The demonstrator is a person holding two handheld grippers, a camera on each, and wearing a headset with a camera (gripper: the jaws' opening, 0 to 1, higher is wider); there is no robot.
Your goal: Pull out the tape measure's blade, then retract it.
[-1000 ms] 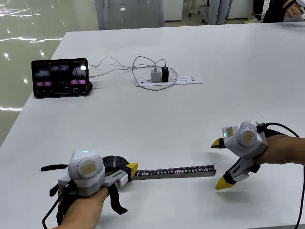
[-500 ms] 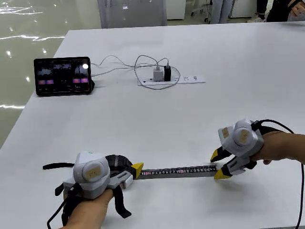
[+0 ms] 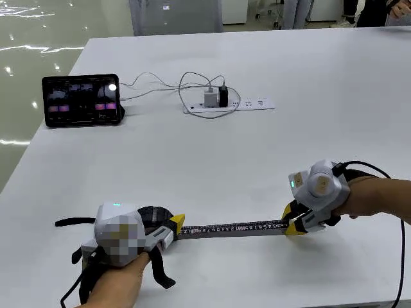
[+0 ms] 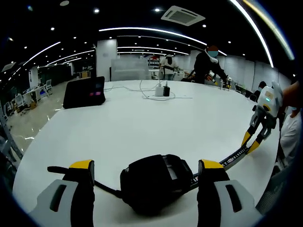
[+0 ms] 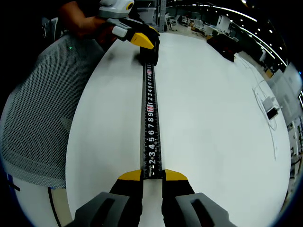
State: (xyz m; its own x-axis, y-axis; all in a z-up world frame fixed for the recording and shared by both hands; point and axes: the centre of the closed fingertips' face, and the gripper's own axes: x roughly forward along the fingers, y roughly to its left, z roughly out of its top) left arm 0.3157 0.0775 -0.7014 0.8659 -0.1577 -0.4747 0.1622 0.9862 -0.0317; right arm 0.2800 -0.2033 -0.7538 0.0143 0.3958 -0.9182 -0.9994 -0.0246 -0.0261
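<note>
The narrow dark steel blade (image 3: 231, 228), printed with pale numerals, lies pulled out flat on the white table (image 3: 225, 147). Its long axis runs straight from one gripper to the other, and the coming move depends on that line. At the near-left end sits the black, rounded plastic tape measure case (image 3: 153, 220), with the left gripper (image 3: 164, 224) around it. In the left gripper view the case (image 4: 158, 182) rests between that gripper's (image 4: 147, 165) yellow-tipped jaws. One jaw touches it, but a strip of table shows beside the other, so I cannot tell whether the case is truly clamped or only bracketed. At the far end, the right gripper (image 3: 292, 224) is clenched on the blade's tip. In the right gripper view its (image 5: 152, 175) two yellow tips pinch together over the low numerals, and the blade (image 5: 151, 118) leads directly away toward the case (image 5: 149, 53). The pulling-out looks done. Retraction would probably mean the right gripper travelling along this axis toward the case, staying in line so the blade feeds back without kinking or twisting.
</note>
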